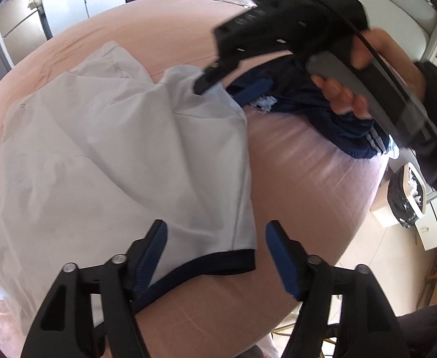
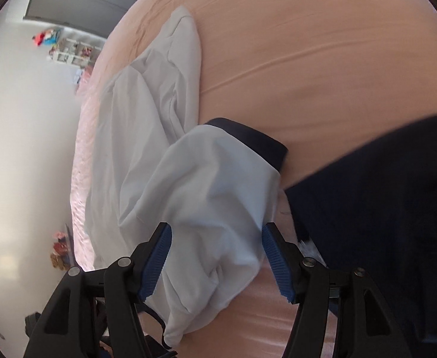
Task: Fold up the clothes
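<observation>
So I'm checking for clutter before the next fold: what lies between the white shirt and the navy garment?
Only bare pink bedsheet lies between the white shirt and navy garment, seen in the left wrist view.

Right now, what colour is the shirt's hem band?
Dark navy hem band, clearest in the left wrist view.

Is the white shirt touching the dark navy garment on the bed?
Touching. In the left wrist view the white shirt has its far corner lying against the navy garment; the right wrist view also shows their edges meeting.
</observation>
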Tool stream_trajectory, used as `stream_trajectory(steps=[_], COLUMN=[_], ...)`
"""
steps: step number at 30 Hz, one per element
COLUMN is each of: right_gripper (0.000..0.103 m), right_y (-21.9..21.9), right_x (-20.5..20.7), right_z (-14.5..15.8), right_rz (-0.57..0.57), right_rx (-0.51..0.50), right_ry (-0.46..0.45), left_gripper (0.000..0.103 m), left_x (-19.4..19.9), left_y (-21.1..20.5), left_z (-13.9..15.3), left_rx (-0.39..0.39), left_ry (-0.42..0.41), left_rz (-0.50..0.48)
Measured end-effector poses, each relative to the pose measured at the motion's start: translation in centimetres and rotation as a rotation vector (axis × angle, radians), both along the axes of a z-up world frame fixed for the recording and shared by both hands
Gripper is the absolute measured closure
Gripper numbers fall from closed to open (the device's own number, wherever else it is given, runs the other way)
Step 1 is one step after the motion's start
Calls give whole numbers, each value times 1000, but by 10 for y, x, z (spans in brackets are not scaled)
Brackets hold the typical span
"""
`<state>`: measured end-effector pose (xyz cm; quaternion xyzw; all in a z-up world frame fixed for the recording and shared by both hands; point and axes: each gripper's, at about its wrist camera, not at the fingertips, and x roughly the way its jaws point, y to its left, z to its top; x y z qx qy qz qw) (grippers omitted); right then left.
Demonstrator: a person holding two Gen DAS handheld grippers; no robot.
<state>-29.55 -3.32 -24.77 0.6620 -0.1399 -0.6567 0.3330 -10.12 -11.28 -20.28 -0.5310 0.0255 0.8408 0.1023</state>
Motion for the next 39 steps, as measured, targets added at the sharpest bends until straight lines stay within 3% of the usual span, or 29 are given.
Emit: stream_trajectory(steps=[5,11,21,31,39], right_gripper=[40,40,40,40,40], right_y=[28,49,38,37,28], right_x=[14,26,33,39,55], right_z=[4,2,18,25,32], right_rz=[-59,-56,-39,-56,-29], right_rx=[-39,21,106,102,52], right_ry=[0,18,51,89,107], left_gripper=[31,30,30,30,30], left_x=[-3,-10,-21,-49,-71], left_y=[-11,-13,-14,-21,-41], left_z=[3,-1,-1,1,18], left_rx=[4,-17,-88,-70,-62], left_ry=[10,-12,-27,-63,-55], left_rz=[40,73,66,110,124])
